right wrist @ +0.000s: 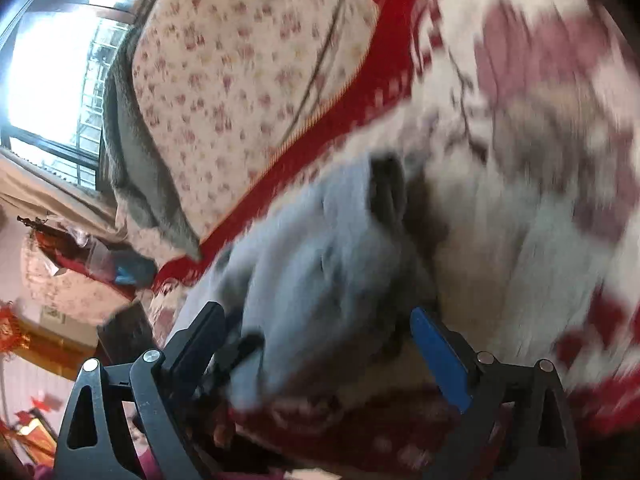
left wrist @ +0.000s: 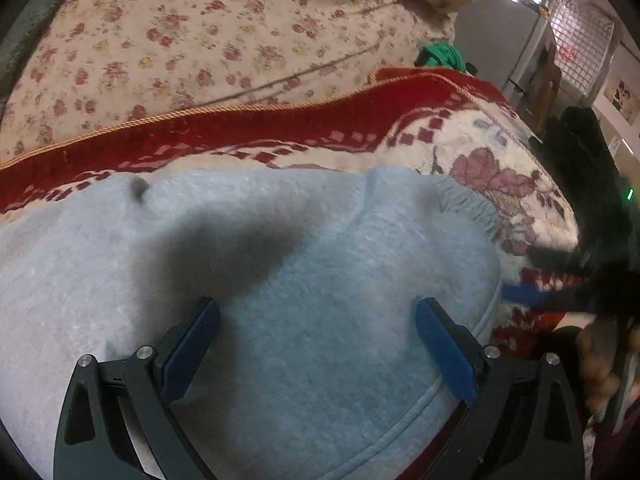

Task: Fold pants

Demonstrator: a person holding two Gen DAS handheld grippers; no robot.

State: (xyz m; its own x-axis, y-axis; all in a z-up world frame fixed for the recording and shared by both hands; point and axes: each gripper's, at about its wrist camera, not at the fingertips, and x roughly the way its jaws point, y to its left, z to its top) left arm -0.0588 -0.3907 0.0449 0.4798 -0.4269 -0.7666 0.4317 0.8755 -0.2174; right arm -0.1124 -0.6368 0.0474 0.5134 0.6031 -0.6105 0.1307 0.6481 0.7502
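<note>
Jaws on the left gripper (left wrist: 318, 344) stand wide apart over the pale blue pants (left wrist: 280, 260), gripping nothing. The right gripper (right wrist: 320, 356) is spread as wide, with a bunched end of the pants (right wrist: 320, 264) lying loose between its fingers. The pants rest on a red and cream flowered blanket (left wrist: 460, 140) on the bed. For a neat fold, I would pinch the hem edge fully before lifting, keeping both layers together.
</note>
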